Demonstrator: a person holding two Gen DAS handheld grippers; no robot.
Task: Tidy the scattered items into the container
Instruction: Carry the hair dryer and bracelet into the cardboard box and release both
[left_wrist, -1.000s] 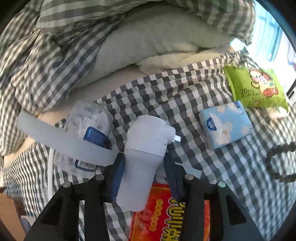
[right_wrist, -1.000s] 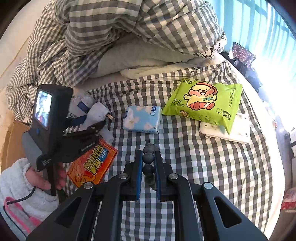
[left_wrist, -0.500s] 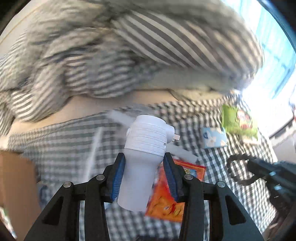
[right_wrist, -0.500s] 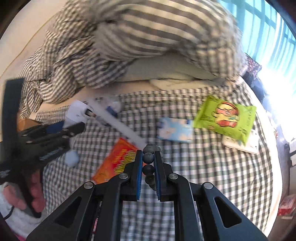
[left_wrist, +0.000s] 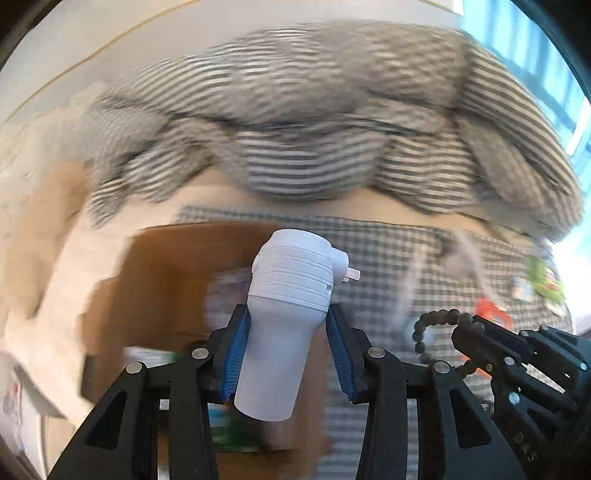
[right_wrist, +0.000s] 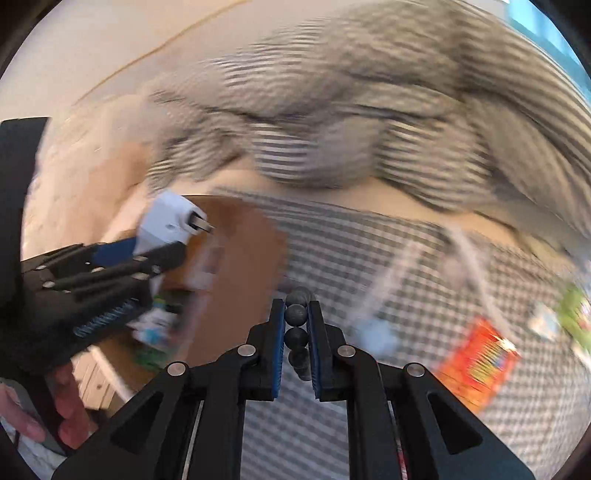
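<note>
My left gripper (left_wrist: 284, 332) is shut on a white plug adapter (left_wrist: 288, 314) and holds it in the air over an open cardboard box (left_wrist: 162, 288) with packets inside. The adapter also shows in the right wrist view (right_wrist: 166, 221), above the box (right_wrist: 240, 266). My right gripper (right_wrist: 297, 321) is shut on a dark bead bracelet (right_wrist: 296, 325), which hangs as a loop in the left wrist view (left_wrist: 436, 325). Both views are motion-blurred.
A crumpled grey checked duvet (left_wrist: 332, 129) lies at the back of the checked bed sheet (right_wrist: 369, 258). An orange-red packet (right_wrist: 480, 362), a white cable (right_wrist: 391, 280), a blue tissue pack (right_wrist: 546, 321) and a green wipes pack (right_wrist: 576, 310) lie on the sheet to the right.
Both grippers have swung left, away from the scattered items. The left one lifted the adapter off the bed over the box; the right one carried the bracelet along.
</note>
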